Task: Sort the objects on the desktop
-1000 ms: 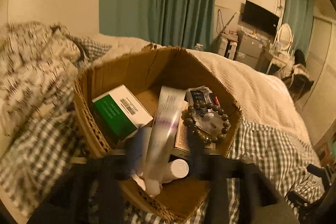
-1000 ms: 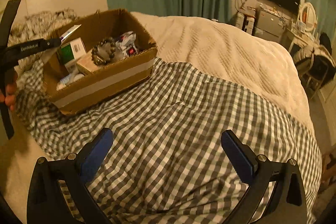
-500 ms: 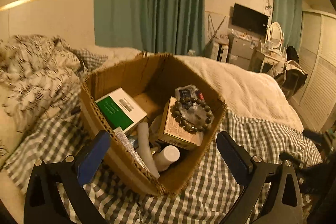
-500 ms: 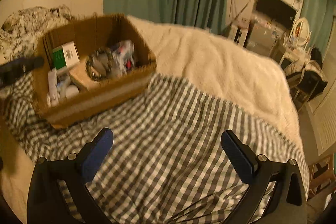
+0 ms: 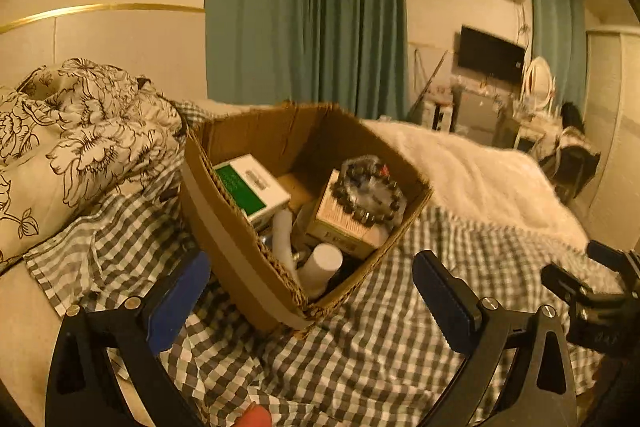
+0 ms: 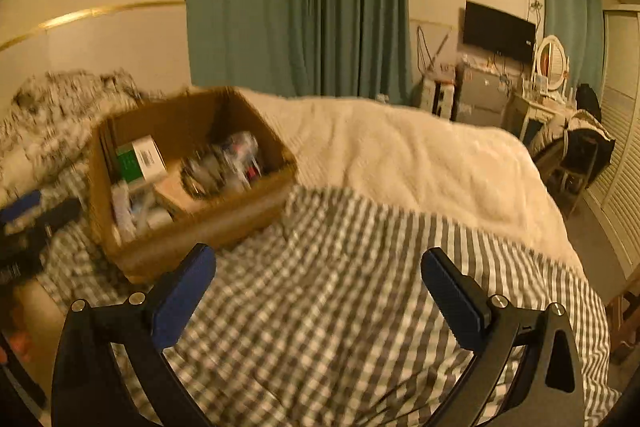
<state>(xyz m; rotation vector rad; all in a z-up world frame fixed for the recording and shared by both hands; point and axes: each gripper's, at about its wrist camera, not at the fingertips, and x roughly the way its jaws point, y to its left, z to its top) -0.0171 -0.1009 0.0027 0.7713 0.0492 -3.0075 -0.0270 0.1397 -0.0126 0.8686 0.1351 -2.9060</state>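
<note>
A cardboard box (image 5: 224,227) sits on a checked cloth on the bed; it also shows in the right wrist view (image 6: 224,223). Inside lie a green and white carton (image 5: 252,187), a bead bracelet (image 5: 368,195) on a tan packet (image 5: 340,227), and white tubes (image 5: 324,263). My left gripper (image 5: 308,291) is open and empty, just in front of the box's near corner. My right gripper (image 6: 316,291) is open and empty over the checked cloth (image 6: 340,307), to the right of the box.
A floral duvet (image 5: 80,147) is piled left of the box. A cream blanket (image 6: 400,163) covers the far bed. A dresser, TV and chair stand at the back right. The right gripper shows at the left view's right edge (image 5: 592,291).
The left gripper let a white tube drop into the box, opened, and drew back and down. The right gripper moved a little; its view is blurred.
</note>
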